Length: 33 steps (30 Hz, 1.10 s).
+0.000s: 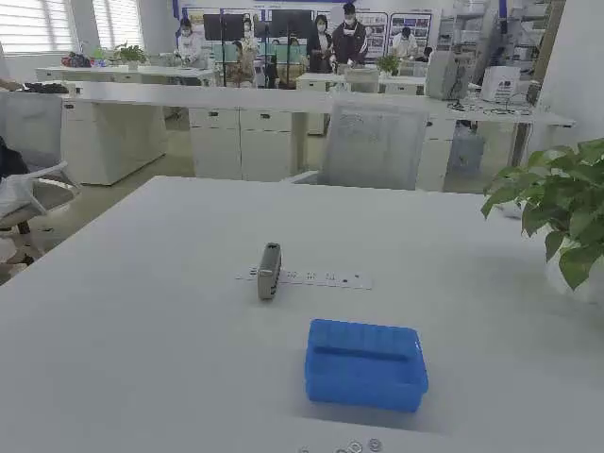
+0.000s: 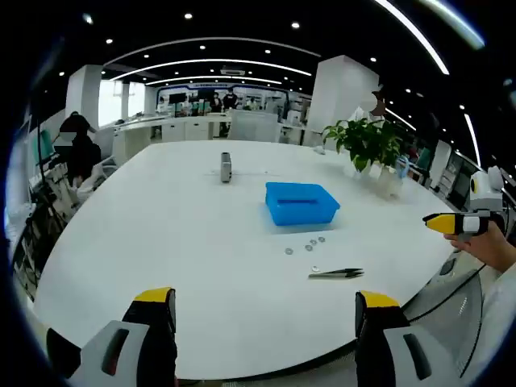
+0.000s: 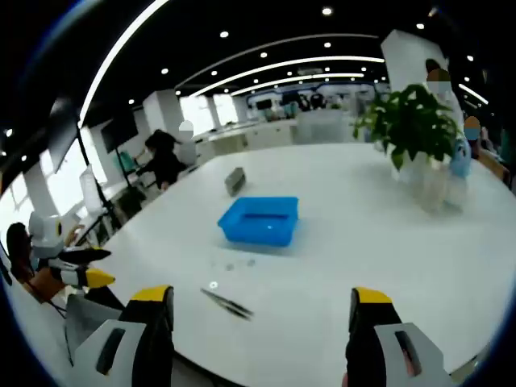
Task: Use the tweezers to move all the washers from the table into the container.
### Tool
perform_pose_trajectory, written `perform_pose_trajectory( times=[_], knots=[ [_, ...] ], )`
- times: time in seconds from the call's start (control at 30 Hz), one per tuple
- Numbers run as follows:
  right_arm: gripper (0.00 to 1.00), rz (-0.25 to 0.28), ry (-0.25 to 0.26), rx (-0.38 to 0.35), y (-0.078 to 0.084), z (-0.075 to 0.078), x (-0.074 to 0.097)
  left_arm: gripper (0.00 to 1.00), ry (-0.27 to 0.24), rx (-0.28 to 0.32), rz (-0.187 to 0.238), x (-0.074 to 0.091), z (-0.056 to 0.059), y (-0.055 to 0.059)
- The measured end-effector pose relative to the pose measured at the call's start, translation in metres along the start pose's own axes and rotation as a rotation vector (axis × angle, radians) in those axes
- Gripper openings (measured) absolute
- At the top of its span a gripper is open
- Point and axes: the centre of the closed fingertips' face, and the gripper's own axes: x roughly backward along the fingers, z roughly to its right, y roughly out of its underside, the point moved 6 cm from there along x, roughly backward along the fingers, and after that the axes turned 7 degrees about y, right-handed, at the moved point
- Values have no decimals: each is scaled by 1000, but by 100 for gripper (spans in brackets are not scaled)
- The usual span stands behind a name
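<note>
At the near edge of the round white table point(image 2: 161, 242), the left gripper point(image 2: 265, 297) was held with its two yellow-tipped jaws wide apart and nothing between them. The right gripper point(image 3: 261, 294) was recorded in the same condition: jaws spread, nothing held, short of the table rim. In the left gripper view the right gripper was also seen at the far right, off the table, carried in a hand point(image 2: 490, 248).

Just past the edge, the slim metal tweezers point(image 2: 336, 273) were noted lying flat on the table, apart from both grippers. One small silver washer point(image 2: 314, 268) was seen just beside the tweezers. The remaining small silver washers point(image 2: 306, 246) were scattered on the bare tabletop between the tweezers and the blue rectangular plastic container point(image 2: 302, 214). None could be made out inside the container; its interior was too small to judge with certainty.

Beyond the container, a small grey block-shaped device point(image 1: 269, 271) was observed standing on a flat white power strip point(image 1: 321, 278) near the middle of the table. A green leafy potted plant point(image 3: 411, 117) was noted on the right side of the table, well apart from the container.

Farther back, white office desks point(image 1: 245, 132) and several standing people point(image 1: 335, 42) were recorded.
</note>
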Motion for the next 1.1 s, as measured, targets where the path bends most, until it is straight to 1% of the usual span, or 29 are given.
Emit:
perform_pose_trajectory(
  times=[0.03, 0.1, 0.2, 0.33, 0.6, 0.8, 1.1],
  knots=[
    [90, 0, -4, -7, 1, 0, 0, 97, -3, 1, 0, 0, 0, 0],
    [90, 1, -6, -18, 1, -2, 0, 97, -12, 3, -16, -2, -3, 2],
    [90, -3, -1, -6, 0, -2, 1, 97, -10, 10, -14, -2, -4, 2],
    [91, -9, -3, 1, 1, -3, 0, 97, -11, 13, -7, 0, -3, 0],
    [91, -10, -11, 11, 1, -5, -1, 96, -15, -3, -15, -1, 0, 0],
    [91, -12, -15, 10, 1, -4, -2, 96, -15, -6, -16, -2, 1, -1],
    [91, -13, -13, 5, 0, 0, -3, 95, -10, -8, -32, -7, 2, -1]
  ],
)
